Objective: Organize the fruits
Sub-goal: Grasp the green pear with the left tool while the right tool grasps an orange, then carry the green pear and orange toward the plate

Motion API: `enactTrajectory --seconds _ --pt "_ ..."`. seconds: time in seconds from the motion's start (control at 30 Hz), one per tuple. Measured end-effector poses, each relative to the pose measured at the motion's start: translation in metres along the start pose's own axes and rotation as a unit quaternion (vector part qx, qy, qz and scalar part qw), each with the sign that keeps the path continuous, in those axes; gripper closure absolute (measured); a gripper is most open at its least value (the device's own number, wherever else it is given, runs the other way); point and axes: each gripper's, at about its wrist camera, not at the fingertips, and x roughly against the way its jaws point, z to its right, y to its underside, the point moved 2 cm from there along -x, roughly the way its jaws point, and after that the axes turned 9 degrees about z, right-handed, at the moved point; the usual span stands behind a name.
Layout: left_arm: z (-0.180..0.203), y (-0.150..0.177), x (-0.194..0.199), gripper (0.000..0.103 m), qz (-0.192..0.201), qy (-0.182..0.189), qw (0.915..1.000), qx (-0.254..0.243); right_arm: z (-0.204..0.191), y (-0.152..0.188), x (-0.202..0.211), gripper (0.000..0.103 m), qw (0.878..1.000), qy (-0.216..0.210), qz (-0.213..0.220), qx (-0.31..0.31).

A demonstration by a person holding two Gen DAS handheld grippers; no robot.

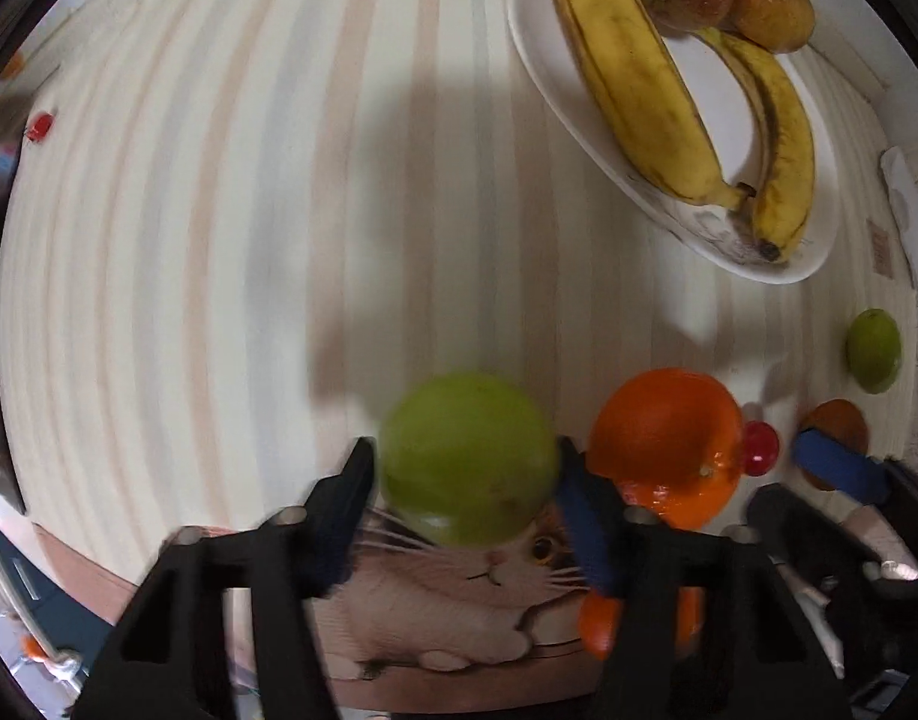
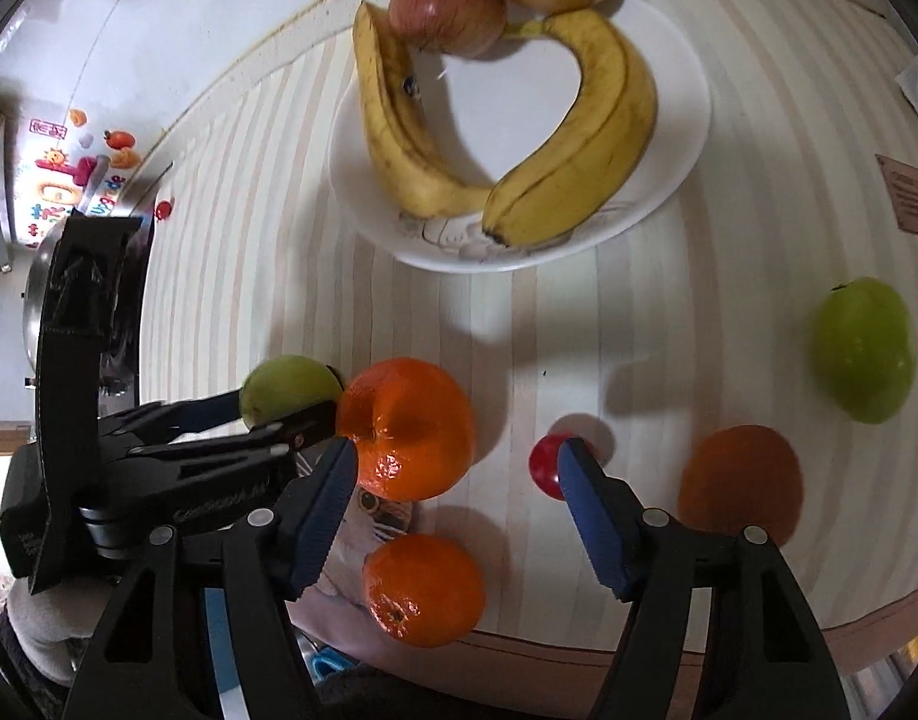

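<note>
My left gripper is shut on a green fruit, held just above the striped table; it also shows in the right wrist view. A white plate holds two bananas and two reddish apples. My right gripper is open and empty, beside a large orange. A second orange, a small red fruit, a dull orange fruit and another green fruit lie on the table.
A cat-print mat lies at the table's near edge. A metal pot and a small red fruit sit at the left. Papers lie at the right edge.
</note>
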Motion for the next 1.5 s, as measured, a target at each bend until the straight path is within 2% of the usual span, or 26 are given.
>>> enactTrajectory --seconds 0.07,0.27,0.5,0.73,0.93,1.13,1.33,1.5 --pt "-0.001 0.003 0.003 0.05 0.013 -0.023 0.9996 -0.012 -0.002 0.0 -0.003 0.031 1.0 -0.001 -0.004 0.0" --pt "-0.031 0.017 0.005 0.049 0.016 -0.042 0.999 0.009 -0.018 -0.011 -0.017 0.031 1.0 -0.005 -0.013 0.005" --pt "-0.043 0.025 0.005 0.05 0.023 -0.04 0.9985 0.028 -0.042 -0.012 -0.059 0.03 0.998 0.003 -0.055 0.03" --pt "-0.051 0.018 0.005 0.05 0.028 -0.039 0.9983 0.033 -0.058 -0.012 -0.07 0.036 0.995 0.037 -0.033 0.091" --pt "-0.052 0.0 0.033 0.05 0.043 -0.018 0.9983 0.037 -0.054 -0.011 -0.058 0.036 0.997 0.019 -0.021 0.078" --pt "-0.037 -0.037 0.07 0.05 0.071 0.038 0.9956 0.047 -0.04 -0.033 -0.008 0.036 0.999 -0.011 0.025 0.046" --pt "-0.024 -0.092 0.08 0.05 0.091 0.068 0.9915 0.064 0.0 -0.088 0.041 0.036 0.995 -0.001 0.097 -0.015" --pt "-0.019 -0.126 0.065 0.05 0.075 0.087 0.9898 0.084 0.039 -0.138 0.043 0.036 0.99 0.033 0.128 -0.049"
